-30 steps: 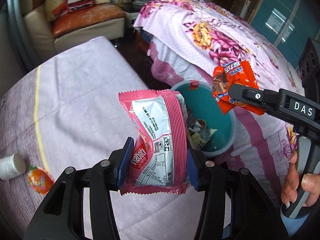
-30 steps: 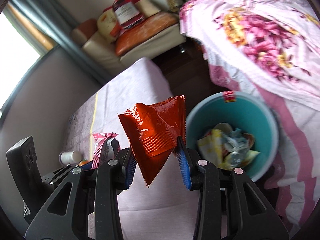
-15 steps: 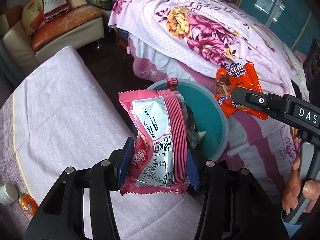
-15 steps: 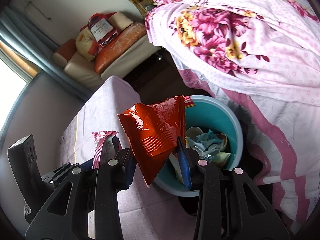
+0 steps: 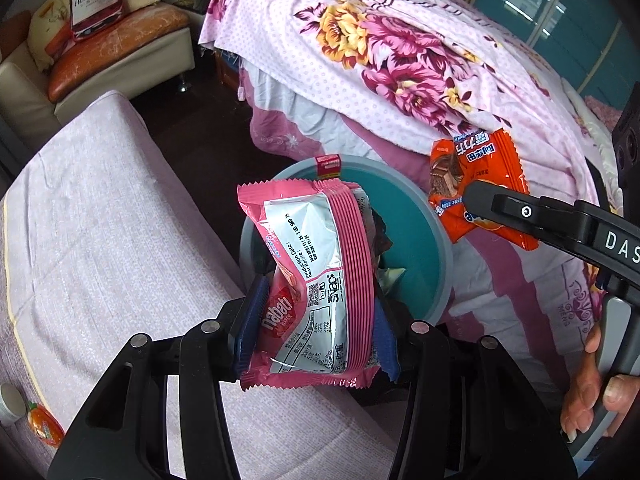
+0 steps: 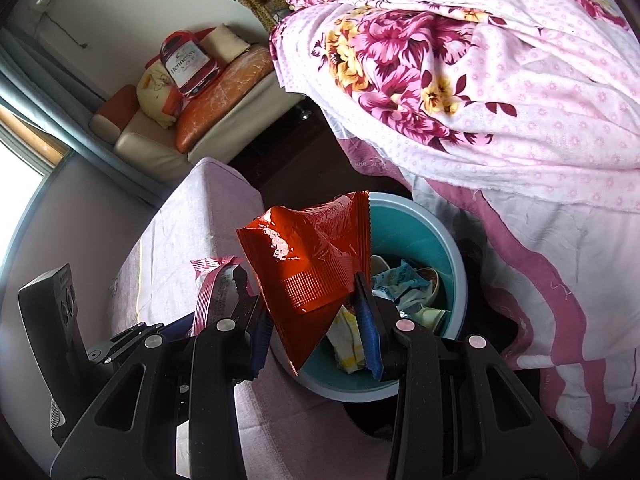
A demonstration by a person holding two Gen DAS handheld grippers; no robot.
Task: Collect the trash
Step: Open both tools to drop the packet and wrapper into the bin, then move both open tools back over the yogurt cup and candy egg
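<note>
**Both wrappers poised at the bin's rim**

Closest in, the left gripper point(image 5: 316, 332) is clamped on a pink wafer wrapper point(image 5: 316, 280), its blue pads pressing the packet's two sides so it stands upright, long axis running away from the camera. Likewise the right gripper point(image 6: 316, 316) pinches an orange-red snack wrapper point(image 6: 308, 268) by its lower part, the crumpled top flaring above the jaws.

Just beyond both sets of fingertips, and lower, sits the teal trash bin point(image 6: 452, 248), open-mouthed on the floor between the pink-covered bench point(image 5: 100, 220) and the floral bedspread point(image 5: 400, 60). In each wrist view the held packet overlaps the bin's near rim, so a release looks likely to land inside, though the right gripper seems further over the opening than the left, which hangs nearer the bench edge.

Much of the bin's inside is hidden behind the wrappers; only some crumpled papers point(image 6: 404, 284) show. At the bench's far end a small orange packet point(image 5: 45, 428) and a white container, cut off by the frame, appear uncollected.
</note>
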